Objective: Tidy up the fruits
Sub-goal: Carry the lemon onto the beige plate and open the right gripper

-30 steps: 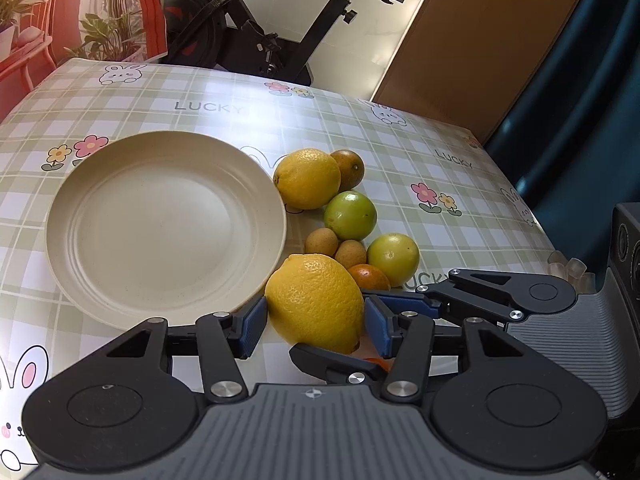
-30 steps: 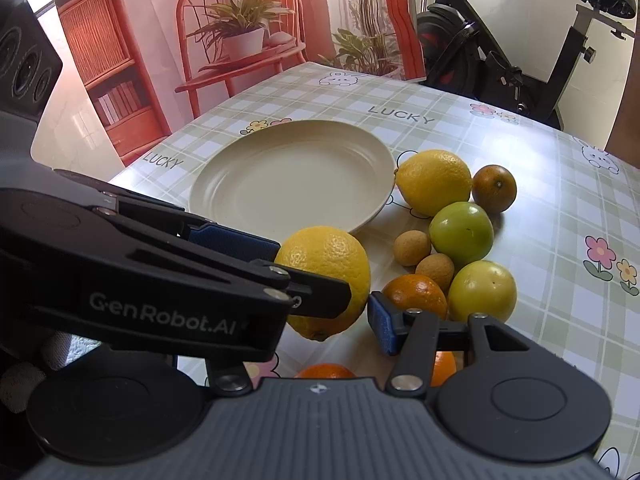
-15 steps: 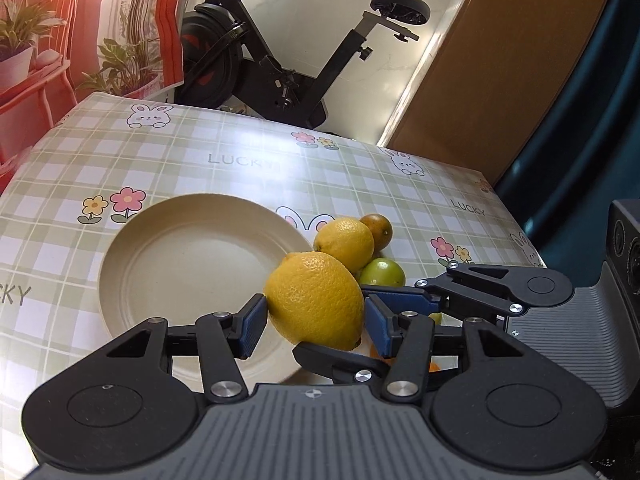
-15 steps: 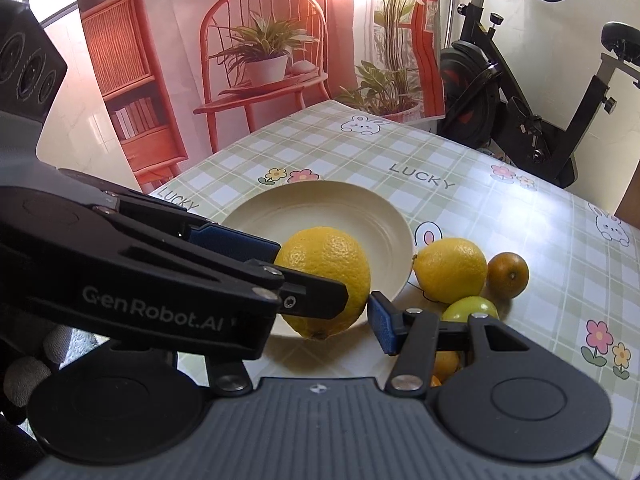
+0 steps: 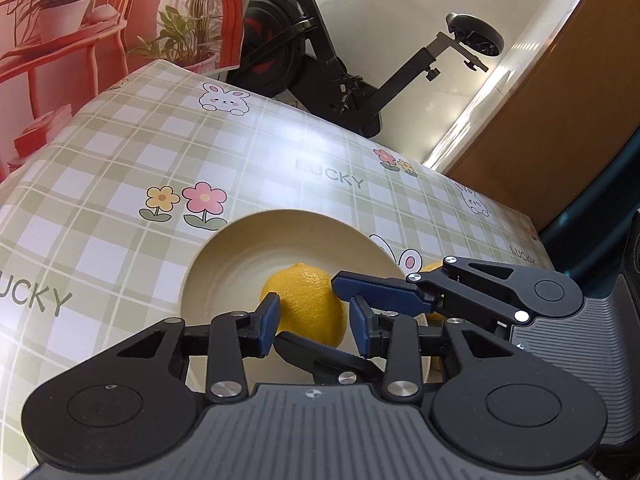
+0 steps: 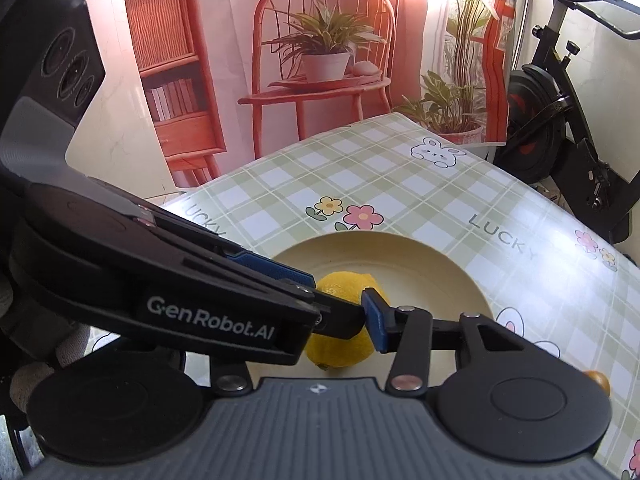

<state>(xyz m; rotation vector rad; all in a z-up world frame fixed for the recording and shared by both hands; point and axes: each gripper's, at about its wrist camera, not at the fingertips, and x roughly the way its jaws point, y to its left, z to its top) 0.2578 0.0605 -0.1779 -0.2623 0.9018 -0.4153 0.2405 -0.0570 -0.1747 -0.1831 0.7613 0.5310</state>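
Jaws of both grippers have just been narrowing around the lemon [image 5: 304, 300], which lies inside the cream plate [image 5: 240, 248]. It shows in the gap of the left gripper [image 5: 314, 324]; one pad overlaps its edge, but I cannot tell whether either presses it. The right gripper [image 6: 344, 316] has one blue pad against the lemon and its other finger hidden, so its grip is unclear too.

Only the right wrist view shows "GenRobot.AI" on the left gripper's arm and a small orange fruit [image 6: 598, 381] off the plate's near right. "LUCKY" repeats on the checked tablecloth [image 5: 120, 152] around the plate.
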